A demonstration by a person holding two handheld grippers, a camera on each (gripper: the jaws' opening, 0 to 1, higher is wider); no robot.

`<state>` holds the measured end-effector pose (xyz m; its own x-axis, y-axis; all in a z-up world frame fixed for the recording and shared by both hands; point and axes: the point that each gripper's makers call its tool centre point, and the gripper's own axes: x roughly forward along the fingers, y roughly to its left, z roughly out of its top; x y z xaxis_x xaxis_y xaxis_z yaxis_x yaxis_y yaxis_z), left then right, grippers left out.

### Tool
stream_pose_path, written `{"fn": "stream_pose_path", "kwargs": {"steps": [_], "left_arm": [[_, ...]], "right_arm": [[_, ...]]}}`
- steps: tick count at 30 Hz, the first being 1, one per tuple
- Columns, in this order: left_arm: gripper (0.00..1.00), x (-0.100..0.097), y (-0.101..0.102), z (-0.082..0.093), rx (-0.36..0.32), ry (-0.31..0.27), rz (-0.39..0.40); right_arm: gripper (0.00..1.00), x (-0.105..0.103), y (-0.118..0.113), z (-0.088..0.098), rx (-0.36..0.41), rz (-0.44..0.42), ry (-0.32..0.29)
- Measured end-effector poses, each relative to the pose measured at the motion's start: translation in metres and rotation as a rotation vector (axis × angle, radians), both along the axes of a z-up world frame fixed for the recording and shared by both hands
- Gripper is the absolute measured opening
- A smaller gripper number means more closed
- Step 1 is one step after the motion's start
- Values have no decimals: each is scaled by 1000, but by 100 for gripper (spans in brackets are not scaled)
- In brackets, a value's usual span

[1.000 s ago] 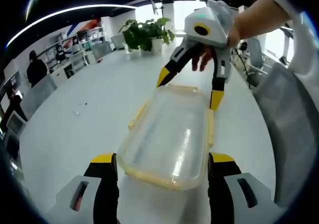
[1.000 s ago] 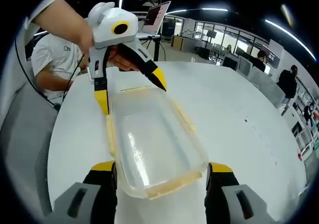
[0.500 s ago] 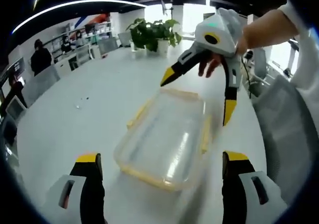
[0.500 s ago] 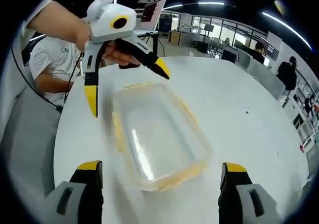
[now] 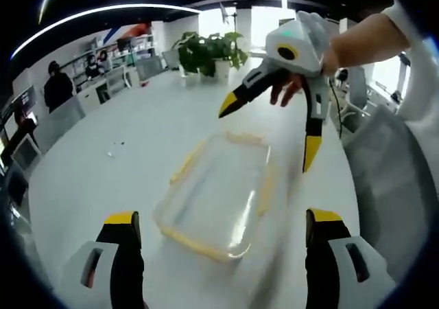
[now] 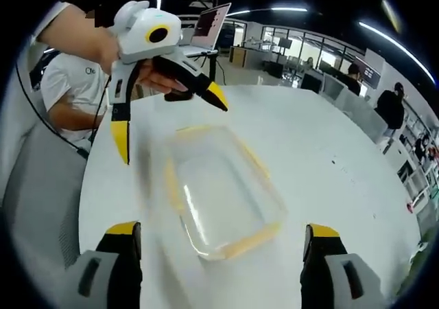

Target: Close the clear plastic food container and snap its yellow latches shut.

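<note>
While the clear plastic food container (image 5: pixel 216 196) lies flat on the white surface (image 5: pixel 123 151), both grippers hang clear of it with their fingers spread wide. Seen from the left gripper view, the left gripper (image 5: pixel 219 230) shows its two yellow-tipped fingers (image 5: pixel 123 220) rising on either side of the container's near short end, well apart from each other and gripping nothing. Beyond the container's far short end, the right gripper (image 5: pixel 271 134) hovers above the surface, held by a hand (image 5: pixel 291 82); its black fingers with yellow tips are parted, and they do not touch the container.

From the right gripper view the same container (image 6: pixel 223 189) sits ahead between the right gripper's (image 6: pixel 219 230) own fingers (image 6: pixel 317 232), which stand wide apart and empty. The left gripper (image 6: pixel 168 127) is on the far side of the container, lifted off it, fingers splayed. The container's yellow latches (image 6: pixel 247 239) run along its rim; the picture is blurred, so whether they are snapped down cannot be told.

Beyond the container's far end in the left gripper view stands a potted plant (image 5: pixel 206 48) on the surface, and a grey mesh chair (image 5: pixel 387 178) stands beside the surface near the person's sleeve
</note>
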<state>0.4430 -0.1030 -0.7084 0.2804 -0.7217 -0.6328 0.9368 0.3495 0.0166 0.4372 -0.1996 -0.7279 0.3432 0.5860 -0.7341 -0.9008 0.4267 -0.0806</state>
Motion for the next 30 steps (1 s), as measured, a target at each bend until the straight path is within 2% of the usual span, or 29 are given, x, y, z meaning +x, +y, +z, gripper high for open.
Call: {"fn": "stream_pose_path", "kwargs": {"steps": [17, 22, 30], "left_arm": [[99, -33, -1, 34, -37, -42, 23], [99, -47, -1, 37, -36, -43, 34], [98, -71, -2, 42, -49, -48, 44]], "right_arm": [[99, -31, 0, 35, 37, -16, -55], [99, -45, 2, 45, 62, -18, -58], [99, -66, 4, 50, 64, -2, -73]]}}
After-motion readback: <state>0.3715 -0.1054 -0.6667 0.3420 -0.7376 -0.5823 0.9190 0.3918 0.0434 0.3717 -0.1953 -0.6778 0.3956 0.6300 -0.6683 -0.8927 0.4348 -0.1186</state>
